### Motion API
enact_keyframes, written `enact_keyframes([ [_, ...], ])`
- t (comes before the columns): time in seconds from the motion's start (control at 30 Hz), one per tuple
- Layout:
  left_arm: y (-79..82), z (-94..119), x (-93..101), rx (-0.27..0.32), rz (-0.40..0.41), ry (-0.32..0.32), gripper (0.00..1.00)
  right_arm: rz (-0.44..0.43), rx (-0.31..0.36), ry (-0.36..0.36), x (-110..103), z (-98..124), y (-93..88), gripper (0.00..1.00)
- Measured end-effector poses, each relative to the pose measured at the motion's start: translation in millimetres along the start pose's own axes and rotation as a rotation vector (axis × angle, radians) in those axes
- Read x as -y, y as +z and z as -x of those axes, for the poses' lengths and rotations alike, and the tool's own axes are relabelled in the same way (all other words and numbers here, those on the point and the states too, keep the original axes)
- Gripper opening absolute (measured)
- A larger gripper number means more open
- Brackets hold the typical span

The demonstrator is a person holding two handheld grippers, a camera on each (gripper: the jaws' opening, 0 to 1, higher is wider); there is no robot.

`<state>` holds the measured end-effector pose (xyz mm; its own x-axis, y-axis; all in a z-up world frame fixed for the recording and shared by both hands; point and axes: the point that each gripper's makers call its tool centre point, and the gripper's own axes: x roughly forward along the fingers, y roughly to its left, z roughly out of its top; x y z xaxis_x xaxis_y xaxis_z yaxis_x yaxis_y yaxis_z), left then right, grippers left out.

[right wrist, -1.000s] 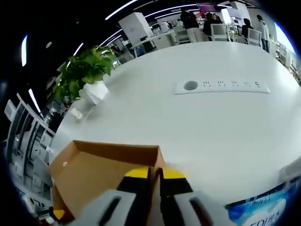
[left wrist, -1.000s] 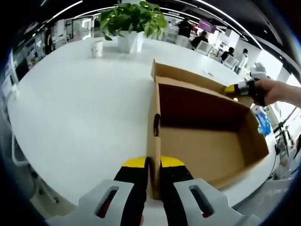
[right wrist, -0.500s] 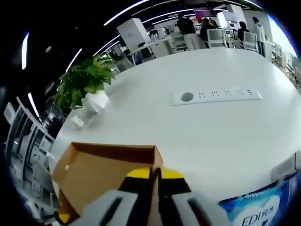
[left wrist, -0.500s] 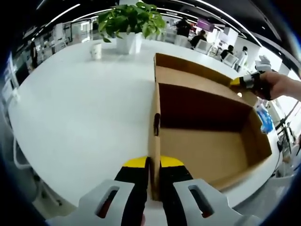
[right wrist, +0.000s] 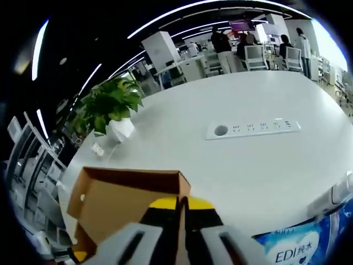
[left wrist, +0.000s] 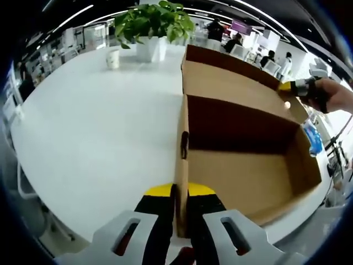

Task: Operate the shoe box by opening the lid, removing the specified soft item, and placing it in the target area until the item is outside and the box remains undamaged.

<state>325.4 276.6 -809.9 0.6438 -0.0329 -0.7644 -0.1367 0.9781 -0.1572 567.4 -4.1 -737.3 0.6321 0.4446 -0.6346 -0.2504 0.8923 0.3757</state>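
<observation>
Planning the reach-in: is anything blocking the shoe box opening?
Nothing visible does. The lid is swung up, right gripper shut on its edge; left gripper pinches the near wall. The box floor looks bare.

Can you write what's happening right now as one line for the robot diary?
left gripper: shut on box wall | right gripper: shut on lid | box open

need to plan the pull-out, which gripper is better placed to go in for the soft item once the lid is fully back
Neither is free. The left gripper clamps the shoe box wall; the right gripper pinches the lid. Right likely, once it lets the lid go. The item isn't visible inside.
</observation>
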Motion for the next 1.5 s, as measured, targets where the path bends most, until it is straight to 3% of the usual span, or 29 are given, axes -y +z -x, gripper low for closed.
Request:
enact_keyframes([
  [0.2,-0.1,-0.1,-0.2,-0.005,0.002,0.003,0.04,0.017,0.042,0.023,-10.3,15.2,10.0,0.0],
  [0.43,-0.4,0.0,-0.7,0.0,-0.001,0.005,0.04,0.058,0.086,0.042,-37.3,49.6,12.2,0.0],
  [0.67,-0.1,-0.4,-0.2,-0.001,-0.012,0.006,0.04,0.081,0.113,0.046,-47.3,69.4,13.3,0.0],
  [0.93,-1.0,-1.7,-0.7,-0.014,-0.01,0.016,0.04,0.098,0.143,0.056,-55.4,85.2,16.4,0.0],
  [1.5,-0.4,-1.9,-0.9,-0.009,0.012,0.014,0.05,0.155,0.174,0.087,-52.2,93.1,17.7,0.0],
])
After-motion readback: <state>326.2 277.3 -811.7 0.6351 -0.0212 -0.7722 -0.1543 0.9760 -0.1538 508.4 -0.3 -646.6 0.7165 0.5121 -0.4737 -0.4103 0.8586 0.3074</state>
